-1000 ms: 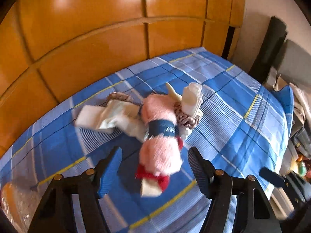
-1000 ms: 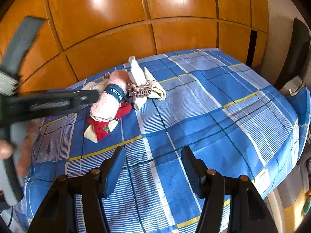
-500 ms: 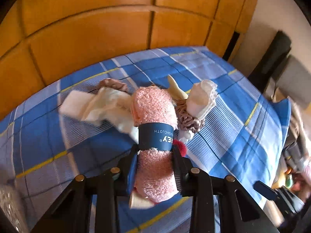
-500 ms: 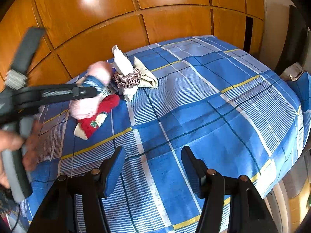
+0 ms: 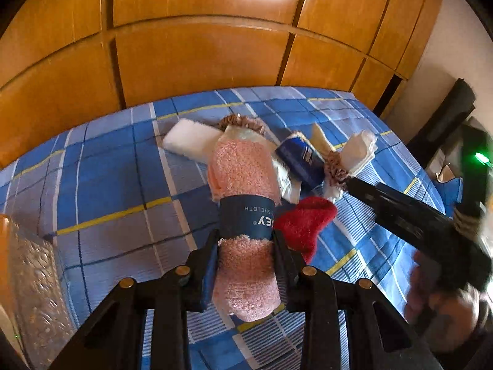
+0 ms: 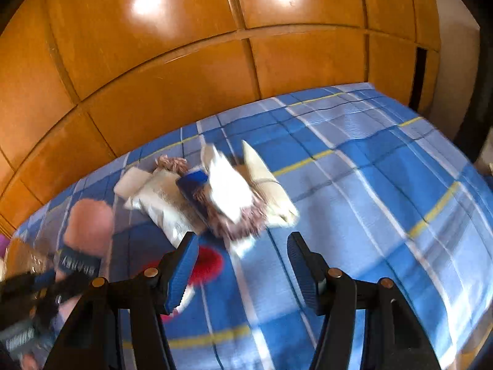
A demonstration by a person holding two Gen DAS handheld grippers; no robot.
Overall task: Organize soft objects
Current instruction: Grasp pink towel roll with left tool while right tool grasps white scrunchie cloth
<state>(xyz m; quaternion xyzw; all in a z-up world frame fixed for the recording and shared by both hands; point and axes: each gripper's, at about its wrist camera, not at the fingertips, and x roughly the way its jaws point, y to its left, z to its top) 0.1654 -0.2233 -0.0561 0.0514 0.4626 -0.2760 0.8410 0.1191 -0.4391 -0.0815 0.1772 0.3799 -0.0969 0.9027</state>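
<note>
Gripping a pink washcloth (image 5: 246, 215) banded "…SHCLOTH", left tongs (image 5: 246, 265).

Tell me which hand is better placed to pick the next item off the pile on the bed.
Right. The right gripper is open and empty, pointed at the pile. The left gripper is shut on the pink washcloth.

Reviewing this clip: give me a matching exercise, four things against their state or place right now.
Things:
1. pink washcloth roll
2. red sock
3. right gripper
4. white folded cloth

States:
a. open, nothing between its fingers
b. clamped in the left gripper
c. flat on the bedspread, beside the roll
d. far end of the pile, near the wardrobe

Pairs: 1-b, 2-c, 3-a, 4-d
</note>
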